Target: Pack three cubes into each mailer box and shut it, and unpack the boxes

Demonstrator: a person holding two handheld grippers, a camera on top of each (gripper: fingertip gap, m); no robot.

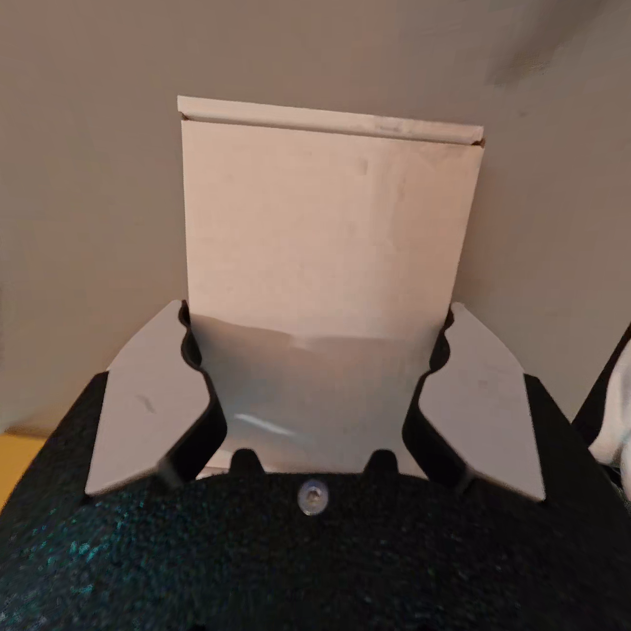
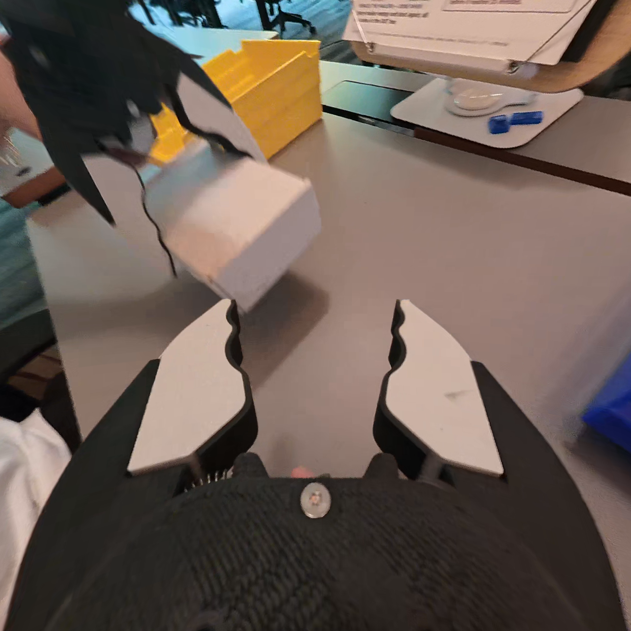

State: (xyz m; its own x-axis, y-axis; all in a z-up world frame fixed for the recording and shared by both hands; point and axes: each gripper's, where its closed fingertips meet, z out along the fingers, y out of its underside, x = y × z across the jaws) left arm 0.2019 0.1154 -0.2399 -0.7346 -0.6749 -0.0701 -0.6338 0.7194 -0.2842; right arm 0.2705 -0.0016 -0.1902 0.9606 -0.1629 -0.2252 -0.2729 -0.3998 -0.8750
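My left gripper (image 1: 316, 307) is shut on a closed white mailer box (image 1: 324, 222), its fingers clamping the box's two sides. In the right wrist view the same box (image 2: 246, 222) is held tilted above the grey table (image 2: 444, 256), with the left gripper (image 2: 191, 205) around it at the upper left. My right gripper (image 2: 316, 307) is open and empty, low over the table just in front of the box's lower corner. No cubes are in view.
A yellow bin (image 2: 273, 92) stands behind the box. A blue bin (image 2: 611, 423) edge shows at the right. A white mat with a clear dish and small blue pieces (image 2: 515, 119) lies far right, under a board holding paper sheets (image 2: 461, 30).
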